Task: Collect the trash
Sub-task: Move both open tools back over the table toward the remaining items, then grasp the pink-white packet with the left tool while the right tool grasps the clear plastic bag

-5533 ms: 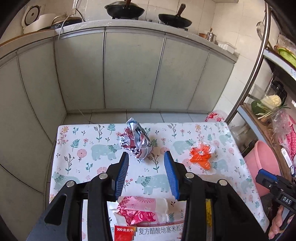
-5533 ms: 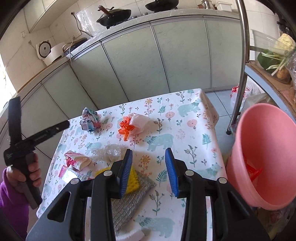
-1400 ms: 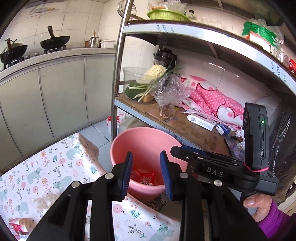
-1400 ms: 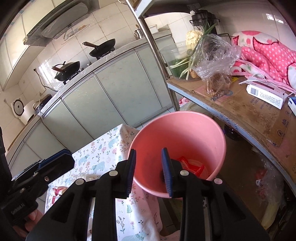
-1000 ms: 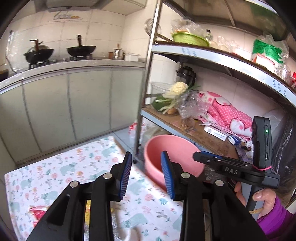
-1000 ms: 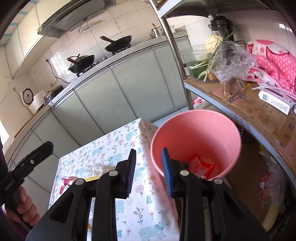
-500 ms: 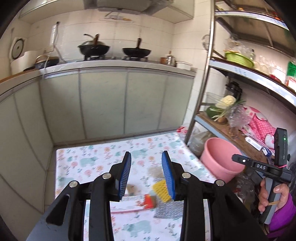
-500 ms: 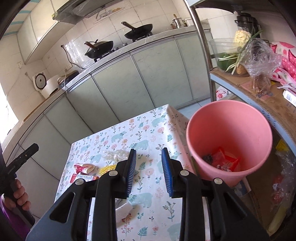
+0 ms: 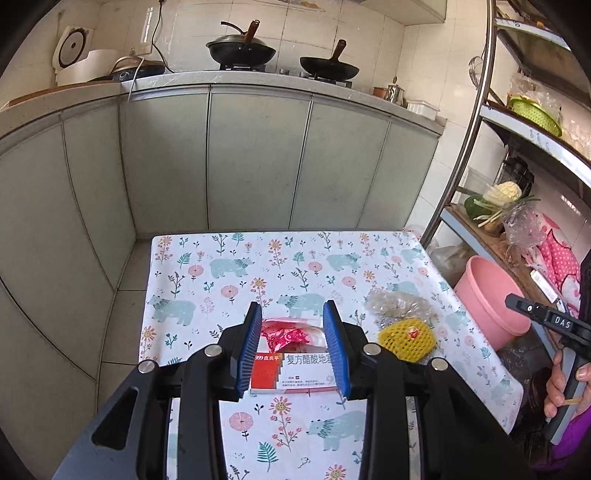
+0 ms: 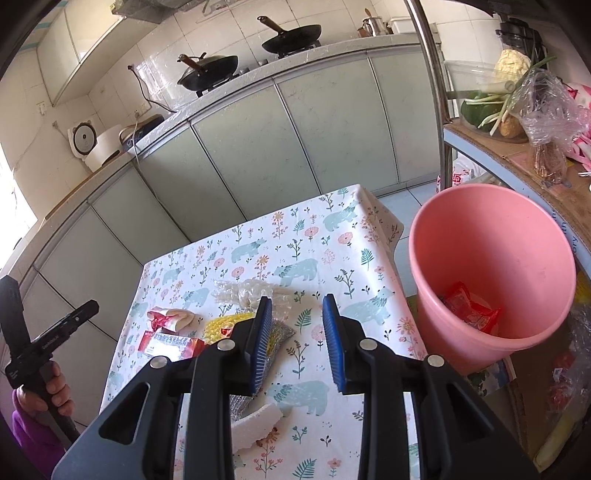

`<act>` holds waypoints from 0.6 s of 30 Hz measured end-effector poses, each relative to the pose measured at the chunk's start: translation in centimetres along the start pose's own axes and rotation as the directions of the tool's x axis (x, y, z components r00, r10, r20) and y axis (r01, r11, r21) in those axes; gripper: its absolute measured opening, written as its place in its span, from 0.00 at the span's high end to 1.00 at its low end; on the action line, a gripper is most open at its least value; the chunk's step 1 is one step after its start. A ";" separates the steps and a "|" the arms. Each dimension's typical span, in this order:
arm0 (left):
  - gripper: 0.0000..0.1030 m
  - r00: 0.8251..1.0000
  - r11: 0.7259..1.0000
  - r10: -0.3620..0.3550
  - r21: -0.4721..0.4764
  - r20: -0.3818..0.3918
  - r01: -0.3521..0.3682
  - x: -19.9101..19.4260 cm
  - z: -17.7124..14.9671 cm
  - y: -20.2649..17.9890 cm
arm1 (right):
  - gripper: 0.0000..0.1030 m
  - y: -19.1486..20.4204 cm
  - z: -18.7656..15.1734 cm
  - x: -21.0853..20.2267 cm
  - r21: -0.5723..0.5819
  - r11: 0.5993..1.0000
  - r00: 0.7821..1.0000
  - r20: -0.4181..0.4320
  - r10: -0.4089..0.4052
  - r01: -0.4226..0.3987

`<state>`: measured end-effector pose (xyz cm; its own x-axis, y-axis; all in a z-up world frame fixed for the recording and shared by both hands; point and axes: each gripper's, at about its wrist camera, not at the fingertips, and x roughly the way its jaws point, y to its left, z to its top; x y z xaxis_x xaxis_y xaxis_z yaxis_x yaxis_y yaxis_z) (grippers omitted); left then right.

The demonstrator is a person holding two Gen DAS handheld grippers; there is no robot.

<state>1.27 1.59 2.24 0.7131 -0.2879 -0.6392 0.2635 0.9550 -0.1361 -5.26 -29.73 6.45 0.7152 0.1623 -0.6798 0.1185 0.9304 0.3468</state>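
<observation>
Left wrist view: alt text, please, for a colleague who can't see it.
The open left gripper hovers over a red wrapper and a medicine box on the floral table. A yellow foam net lies right; the pink bucket stands beyond.

walls: white tile (image 9: 332, 29); cabinets (image 9: 255, 162): grey-green; floor (image 9: 122, 321): pale tile

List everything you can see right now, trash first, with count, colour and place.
crumpled wrapper: 1, red and pink, table, between left gripper fingers in view
medicine box: 1, white and red, table, just nearer than the wrapper
foam fruit net: 1, yellow, table, right of the box
clear plastic wrap: 1, transparent, behind the net
steel scourer: 1, silver, under the net
foam piece: 1, white, near table edge
bucket: 1, pink, beside table, red wrappers inside
woks: 2, black, stove
left gripper: open, empty
right gripper: open, empty
</observation>
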 end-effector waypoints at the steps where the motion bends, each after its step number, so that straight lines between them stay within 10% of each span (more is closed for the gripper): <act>1: 0.68 1.000 1.000 0.012 0.018 -0.015 -0.012 0.6 -0.2 0.0 | 0.72 0.0 0.0 0.2 0.001 1.000 1.000 -0.006 -0.002 0.002; 18: 0.67 0.977 0.935 0.058 0.354 -0.206 0.019 9.6 -0.8 0.0 | 0.72 0.9 0.0 4.3 -0.014 1.000 0.995 -0.093 -0.026 0.025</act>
<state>7.57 -1.14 -4.54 0.5782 -0.2110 -0.7882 0.4898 0.8623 0.1285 -2.03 -28.24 3.82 0.6449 0.1679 -0.7456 0.1265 0.9387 0.3208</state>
